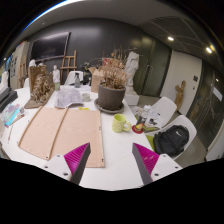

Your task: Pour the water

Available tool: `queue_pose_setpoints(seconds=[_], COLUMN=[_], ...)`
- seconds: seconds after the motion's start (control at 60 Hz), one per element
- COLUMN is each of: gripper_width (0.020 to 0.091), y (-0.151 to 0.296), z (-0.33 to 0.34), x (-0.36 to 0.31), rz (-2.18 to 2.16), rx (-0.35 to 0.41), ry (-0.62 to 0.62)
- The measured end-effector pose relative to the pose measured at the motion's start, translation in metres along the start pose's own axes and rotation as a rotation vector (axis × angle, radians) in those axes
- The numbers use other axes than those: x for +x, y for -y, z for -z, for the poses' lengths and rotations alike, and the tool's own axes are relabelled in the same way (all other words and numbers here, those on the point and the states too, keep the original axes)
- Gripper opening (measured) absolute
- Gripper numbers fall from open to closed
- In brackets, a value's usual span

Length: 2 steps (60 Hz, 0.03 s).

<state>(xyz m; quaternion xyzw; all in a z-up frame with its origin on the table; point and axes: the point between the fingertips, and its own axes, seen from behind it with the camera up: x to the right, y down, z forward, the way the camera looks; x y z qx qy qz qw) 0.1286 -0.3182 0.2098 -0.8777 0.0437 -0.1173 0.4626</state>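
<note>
white table (110, 160), wood boards (62, 130), plant pot (111, 96)

The one camera is riding on the hand-held gripper (112, 158) and is looking forward along its two fingers (80, 157), which are showing at the bottom of the view. It is looking from above the near edge of the white worktop (112, 150), slightly downward, across it toward the dark far wall (95, 40). The wide lens is taking in most of the room.

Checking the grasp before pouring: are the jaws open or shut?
Open. The gripper holds nothing: its pink pads stand well apart, with bare white table showing between them.
</note>
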Motion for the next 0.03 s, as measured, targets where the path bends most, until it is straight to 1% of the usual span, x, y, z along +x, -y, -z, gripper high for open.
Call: queue_pose_setpoints(seconds=[0.033], gripper_width=[0.0857], y=[0.0005], z=[0.0015], x=[-0.0017], rz=[0.002], rx=[0.001], ry=[-0.005])
